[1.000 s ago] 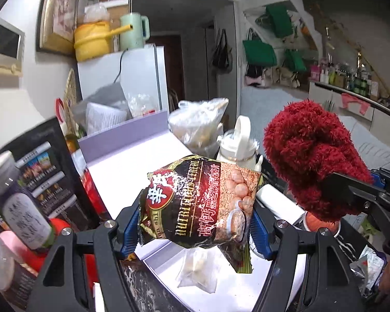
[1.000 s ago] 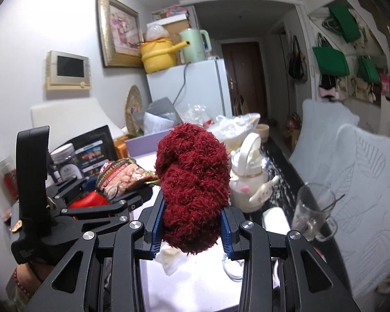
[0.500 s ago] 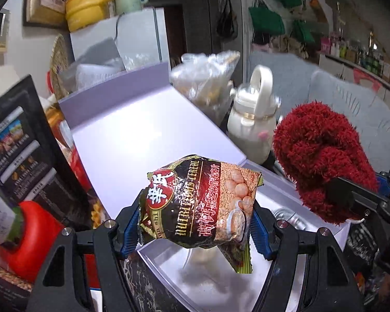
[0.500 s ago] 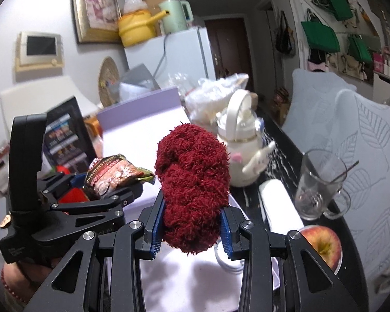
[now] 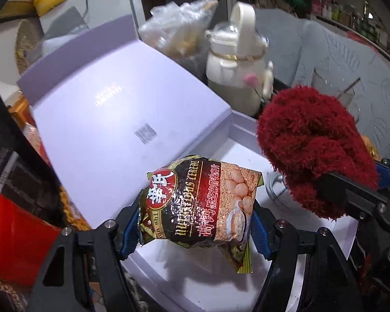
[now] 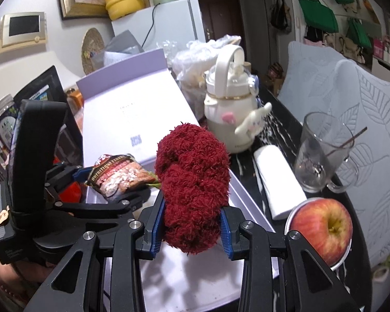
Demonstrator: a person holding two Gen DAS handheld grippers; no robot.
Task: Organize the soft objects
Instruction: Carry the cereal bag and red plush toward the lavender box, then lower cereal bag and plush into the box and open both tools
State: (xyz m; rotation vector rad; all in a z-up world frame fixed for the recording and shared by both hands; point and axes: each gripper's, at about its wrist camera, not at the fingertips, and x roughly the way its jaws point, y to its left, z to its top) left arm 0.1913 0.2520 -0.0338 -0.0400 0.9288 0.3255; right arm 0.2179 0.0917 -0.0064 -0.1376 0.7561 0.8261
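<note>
Your L gripper (image 5: 195, 223) is clamped on the cereal packet (image 5: 200, 202), blue pads pressing both short ends; pkt sits crosswise betw. the fingers, printed face up, one corner flap hanging below. In the R wrist view the same packet (image 6: 117, 176) shows edge-on, just left of the yarn.

Your R gripper (image 6: 192, 228) is closed on the red fuzzy bundle (image 6: 192, 189), pads biting its lower third; most of the bundle stands up above the fingers. From the L wrist view the bundle (image 5: 312, 156) is to the right of the pkt, near but not touching as far as I can tell.

Both items are held in the air over the open white box (image 5: 202, 278); its interior floor is visible under both grippers. Box lid (image 5: 117, 119) is tilted back, w/ a small barcode-like mark on its inner face.

Beyond/right of box on the dark tabletop (image 6: 278, 127): apple (image 6: 322, 226) on a small dish, white roll (image 6: 278, 179) beside the box wall, glass mug (image 6: 322, 156) w/ a thin stick in it. Farther: white kettle-shaped bottle (image 6: 228, 111), plastic bags (image 6: 192, 54), then white fridge (image 6: 163, 23) w/ yellow pot (image 6: 122, 0) on top.
</note>
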